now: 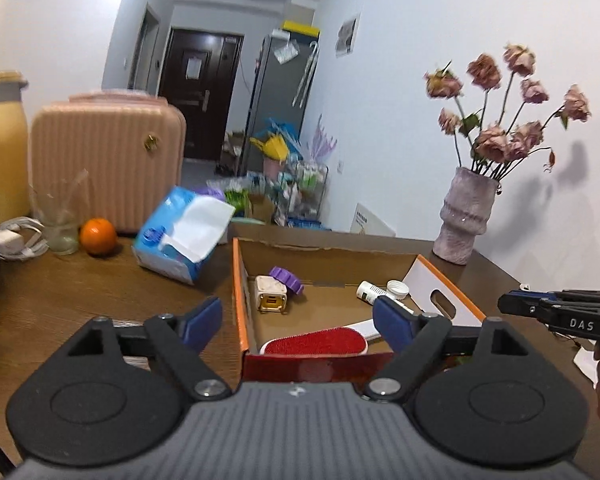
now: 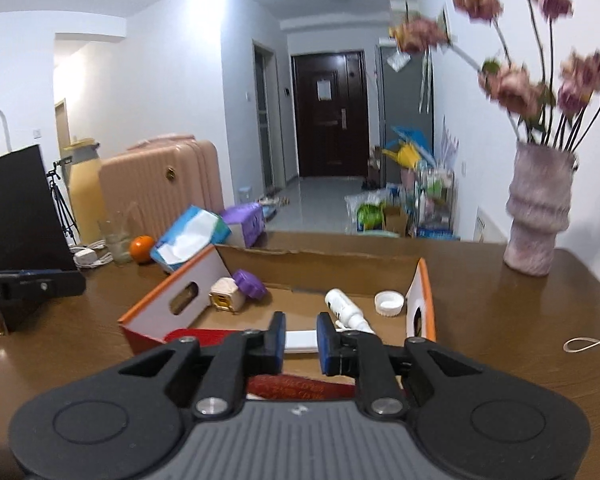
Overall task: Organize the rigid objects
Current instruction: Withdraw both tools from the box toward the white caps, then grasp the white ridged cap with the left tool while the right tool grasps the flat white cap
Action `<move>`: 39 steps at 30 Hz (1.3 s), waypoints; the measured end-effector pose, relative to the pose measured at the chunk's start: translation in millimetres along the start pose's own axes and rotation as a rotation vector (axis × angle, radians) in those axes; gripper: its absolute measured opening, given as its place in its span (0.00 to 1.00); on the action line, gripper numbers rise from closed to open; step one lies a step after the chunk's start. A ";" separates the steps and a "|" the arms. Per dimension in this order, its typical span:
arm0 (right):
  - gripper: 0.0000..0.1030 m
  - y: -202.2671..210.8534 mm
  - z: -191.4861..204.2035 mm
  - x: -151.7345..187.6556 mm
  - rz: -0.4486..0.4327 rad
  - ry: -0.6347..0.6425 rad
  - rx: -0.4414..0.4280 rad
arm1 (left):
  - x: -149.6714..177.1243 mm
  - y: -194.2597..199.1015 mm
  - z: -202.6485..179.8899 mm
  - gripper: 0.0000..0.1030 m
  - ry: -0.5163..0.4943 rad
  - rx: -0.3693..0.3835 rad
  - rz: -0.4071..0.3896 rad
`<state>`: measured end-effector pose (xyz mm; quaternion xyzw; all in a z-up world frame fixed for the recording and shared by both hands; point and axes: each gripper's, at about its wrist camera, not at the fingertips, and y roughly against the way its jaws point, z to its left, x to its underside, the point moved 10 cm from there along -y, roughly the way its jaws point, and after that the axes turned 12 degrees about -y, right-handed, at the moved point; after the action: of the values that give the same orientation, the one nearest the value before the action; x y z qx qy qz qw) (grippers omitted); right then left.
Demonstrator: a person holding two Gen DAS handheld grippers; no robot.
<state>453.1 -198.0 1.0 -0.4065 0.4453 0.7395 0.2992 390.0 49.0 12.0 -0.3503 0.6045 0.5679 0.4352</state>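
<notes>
**Inspector A:** State of both tools at inspection?

**Inspector B:** The left tool [image 1: 296, 316] stood with its blue pads well apart and nothing between them. The right tool [image 2: 302, 340] had its pads narrowly apart and clamped on nothing; the white handle seen through the gap lay beyond them, inside the box.

**Inspector A:** Location of the task's items?

**Inspector B:** All were inside the open brown cardboard box with orange-edged white end flaps [image 1: 238, 300]. It sat on the dark wooden worktop [image 1: 80, 292] at twelve o'clock from both tools. The red-faced lint brush with a white handle [image 1: 316, 342] lay flat at the box's six o'clock. The cream cube-shaped gadget [image 1: 271, 294] and the ridged purple plastic cap [image 1: 286, 278] touched each other at ten o'clock. The small white plastic bottle [image 1: 370, 292] lay on its side at two o'clock, with the white screw lid [image 1: 398, 288] just beside it.

**Inspector A:** Assessment of the step?

**Inspector B:** I judged that an item had been deposited and both tools were clearing the box. To do this well, lift clear of the near wall before travelling, since a pad catching the cardboard would shift the whole box. The next loose piece should be approached with the pads wide.

**Inspector A:** Condition of the items?

**Inspector B:** Hard, light plastics with no visible damage. The bottle was uncapped.
</notes>
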 end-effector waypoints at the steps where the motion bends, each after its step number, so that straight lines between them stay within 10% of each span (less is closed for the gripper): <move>1: 0.20 8.5 2.3 1.5 -0.005 0.003 0.000 | 1.9 10.5 -1.4 0.83 -0.010 -0.013 -0.007; 16: 0.36 112.4 19.4 119.8 -0.067 -0.180 0.057 | 116.3 152.9 -60.9 0.99 -0.052 -0.120 -0.061; 31: 0.37 168.5 19.5 199.0 -0.036 -0.184 0.139 | 166.8 164.0 -64.7 0.86 -0.038 -0.117 0.027; 39: 0.37 106.7 55.2 176.9 0.042 -0.152 0.007 | 128.7 83.3 -50.1 0.86 -0.103 -0.053 0.059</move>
<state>262.0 -179.3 -93.1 -0.3387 0.4322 0.7729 0.3178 258.8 17.5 -76.4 -0.3142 0.5761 0.6135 0.4393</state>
